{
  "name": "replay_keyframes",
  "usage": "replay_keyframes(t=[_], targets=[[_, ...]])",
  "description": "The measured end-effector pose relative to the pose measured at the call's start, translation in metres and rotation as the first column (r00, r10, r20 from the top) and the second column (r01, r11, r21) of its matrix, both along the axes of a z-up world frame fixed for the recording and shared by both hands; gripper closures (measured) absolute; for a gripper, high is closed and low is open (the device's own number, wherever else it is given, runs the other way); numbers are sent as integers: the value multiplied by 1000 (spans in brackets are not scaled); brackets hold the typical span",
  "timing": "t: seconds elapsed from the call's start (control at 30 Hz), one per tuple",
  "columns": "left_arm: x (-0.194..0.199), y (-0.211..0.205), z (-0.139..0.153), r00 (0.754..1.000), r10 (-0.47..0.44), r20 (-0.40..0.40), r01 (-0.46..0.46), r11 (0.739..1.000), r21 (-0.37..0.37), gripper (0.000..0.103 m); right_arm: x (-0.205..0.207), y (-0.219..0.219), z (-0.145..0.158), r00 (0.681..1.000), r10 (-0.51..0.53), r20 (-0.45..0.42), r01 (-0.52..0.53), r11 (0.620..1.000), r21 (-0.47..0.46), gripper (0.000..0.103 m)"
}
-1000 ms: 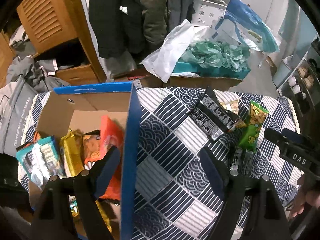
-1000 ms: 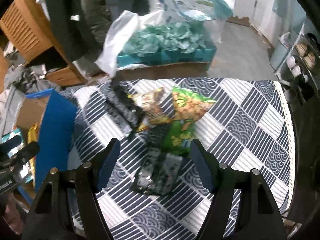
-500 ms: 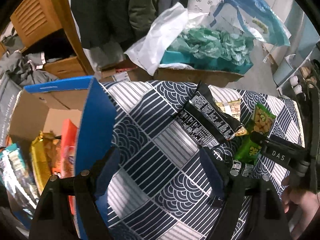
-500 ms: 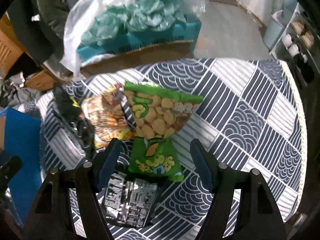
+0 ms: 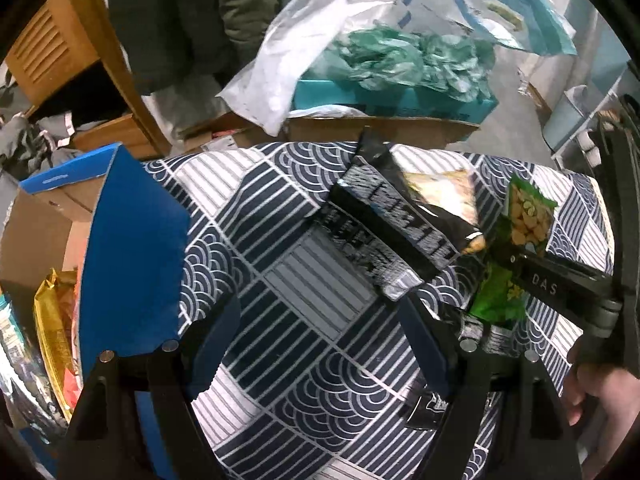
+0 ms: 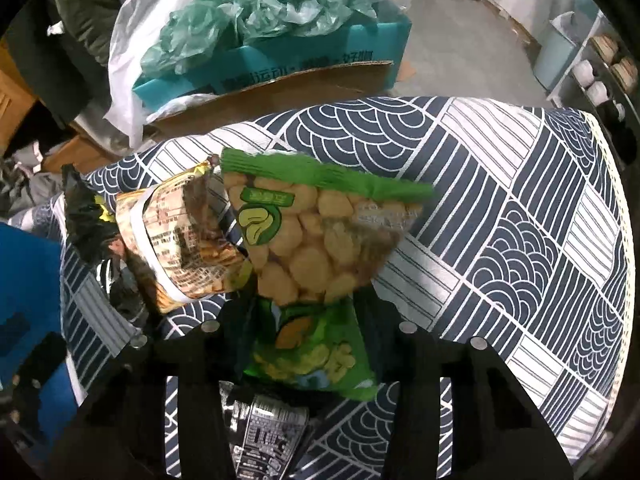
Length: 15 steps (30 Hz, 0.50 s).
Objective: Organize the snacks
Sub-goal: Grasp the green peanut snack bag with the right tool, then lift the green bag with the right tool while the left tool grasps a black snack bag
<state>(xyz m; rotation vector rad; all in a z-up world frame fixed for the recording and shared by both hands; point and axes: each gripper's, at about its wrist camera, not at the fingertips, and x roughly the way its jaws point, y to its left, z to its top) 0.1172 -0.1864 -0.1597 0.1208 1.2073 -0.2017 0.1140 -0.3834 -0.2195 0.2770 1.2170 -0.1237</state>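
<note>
Here the green plastic pouch of pale round snacks [image 6: 308,264] lies on the navy-and-white patterned tablecloth [image 6: 520,220], its lower half between the fingers of the right gripper [image 6: 308,320], whose jaws look closed in against its sides, probably for a lift. Touching it on the left is a yellow-and-white crinkled snack bag [image 6: 180,240], so sideways room is tight there; to its right the cloth is bare up to the table edge. A black printed sachet [image 6: 264,428] lies partly under the pouch. The left gripper [image 5: 316,332] hovers wide open and empty over bare cloth, a long black foil packet [image 5: 392,220] beyond it. The open cardboard box with blue flaps [image 5: 132,248], already holding packets, stands at the table's left, likely the destination.
</note>
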Motion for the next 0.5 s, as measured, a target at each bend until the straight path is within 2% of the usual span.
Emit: replay_keyframes(t=[0.03, 0.17, 0.3, 0.5], targets=[[-1, -2, 1, 1000, -6, 0, 6, 1000, -5, 20, -1, 0, 3, 1000, 2, 13, -2, 1000, -8, 71], [-9, -11, 5, 999, -36, 2, 36, 999, -31, 20, -9, -7, 14, 998, -24, 50, 26, 999, -28, 71], [-18, -22, 1, 997, -73, -23, 71, 996, -60, 20, -21, -19, 21, 996, -60, 66, 60, 998, -5, 71], [-36, -44, -5, 988, -142, -62, 138, 988, -62, 20, -51, -33, 23, 995, -92, 32, 92, 996, 15, 71]])
